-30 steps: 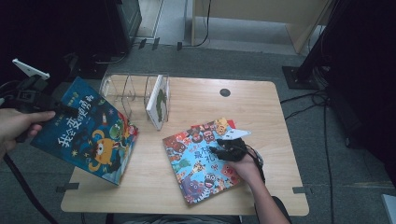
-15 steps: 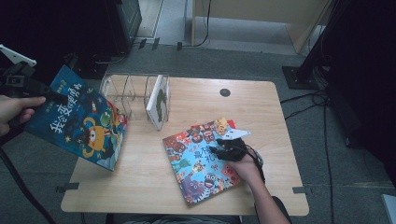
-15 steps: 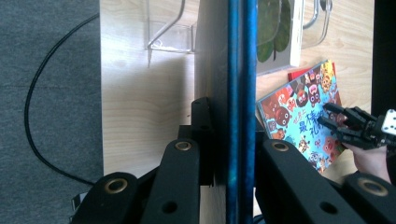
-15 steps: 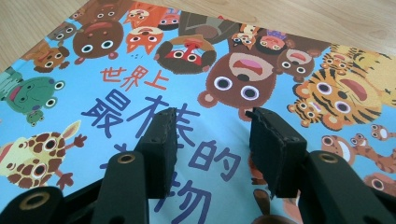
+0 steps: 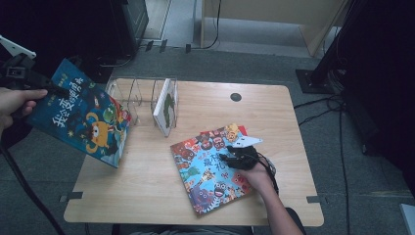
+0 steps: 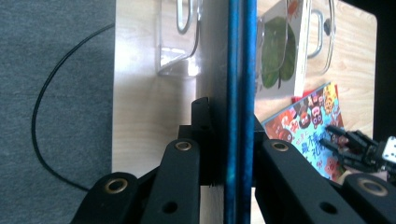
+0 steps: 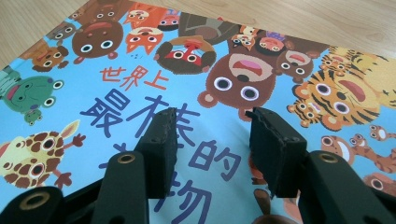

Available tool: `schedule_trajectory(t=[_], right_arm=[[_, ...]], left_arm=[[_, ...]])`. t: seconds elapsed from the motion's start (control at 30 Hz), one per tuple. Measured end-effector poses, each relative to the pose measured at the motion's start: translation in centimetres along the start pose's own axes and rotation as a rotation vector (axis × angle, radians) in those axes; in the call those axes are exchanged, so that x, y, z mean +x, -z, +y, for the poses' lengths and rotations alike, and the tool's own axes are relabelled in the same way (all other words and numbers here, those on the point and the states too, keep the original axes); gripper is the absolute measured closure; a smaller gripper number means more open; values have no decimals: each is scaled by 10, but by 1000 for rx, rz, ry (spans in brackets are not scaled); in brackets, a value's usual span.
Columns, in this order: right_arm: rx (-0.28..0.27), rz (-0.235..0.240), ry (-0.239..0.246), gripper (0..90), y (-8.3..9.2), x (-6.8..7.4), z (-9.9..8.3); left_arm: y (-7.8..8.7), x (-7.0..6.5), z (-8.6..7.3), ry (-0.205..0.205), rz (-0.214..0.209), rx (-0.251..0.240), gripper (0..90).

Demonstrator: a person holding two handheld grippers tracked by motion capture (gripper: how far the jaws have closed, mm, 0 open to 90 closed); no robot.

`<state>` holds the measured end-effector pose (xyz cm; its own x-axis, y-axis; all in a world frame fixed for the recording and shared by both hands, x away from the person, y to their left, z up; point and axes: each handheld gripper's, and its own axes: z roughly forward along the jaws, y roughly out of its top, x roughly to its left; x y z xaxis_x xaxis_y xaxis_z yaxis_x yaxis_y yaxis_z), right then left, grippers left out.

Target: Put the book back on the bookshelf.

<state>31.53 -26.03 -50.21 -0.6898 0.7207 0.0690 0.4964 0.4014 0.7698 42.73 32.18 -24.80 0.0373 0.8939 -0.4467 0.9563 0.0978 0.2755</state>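
Blue book (image 5: 83,117), seen edge-on, pinched in left gripper (image 6: 239,154) fingers; right gripper (image 7: 212,149) fingers apart.

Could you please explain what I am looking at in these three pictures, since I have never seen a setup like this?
A person sits at a wooden table and holds hand-held tongs in each hand. The high view looks down from above; the other two come from cameras mounted on the tongs.

The left tongs are clamped on a dark blue picture book, held in the air over the table's left edge; their own camera sees that book edge-on.

The right tongs are open, their tips resting on a light blue animal book lying flat on the table, with a red book peeking out beneath it.

Behind stands a clear rack holding one white book.
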Motion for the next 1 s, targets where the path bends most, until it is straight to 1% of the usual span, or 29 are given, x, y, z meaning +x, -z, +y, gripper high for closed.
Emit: schedule_trajectory(t=[0.1,0.23,0.37,0.47,0.6,0.7,0.77,0.8,0.87,0.93,1.0], right_arm=[[0,-5,0,519,0,1,0],[0,-12,2,520,-1,1,0],[2,-14,16,513,-1,2,1],[4,-16,16,511,-1,3,1],[6,-28,17,510,-1,4,1],[8,-37,20,509,-1,6,1],[5,-43,17,509,0,7,-1],[5,-47,12,509,0,8,-1],[3,-53,12,508,2,9,-3],[2,-63,7,503,5,10,-6],[1,-72,-2,502,8,10,-8]], left_arm=[[-4,-2,8,9,5,-7,825],[-10,-4,19,7,12,-8,822],[-15,-4,30,5,18,-23,826],[-20,-7,37,-8,18,-23,823],[-30,-9,46,-27,15,-7,822],[-38,-11,53,-36,5,-2,817],[-41,-11,57,-50,7,-4,816],[-42,-10,59,-54,-4,-13,815],[-43,-7,62,-49,-10,-18,810],[-44,-5,63,-50,-1,-17,815],[-44,-3,63,-42,4,-16,818]])
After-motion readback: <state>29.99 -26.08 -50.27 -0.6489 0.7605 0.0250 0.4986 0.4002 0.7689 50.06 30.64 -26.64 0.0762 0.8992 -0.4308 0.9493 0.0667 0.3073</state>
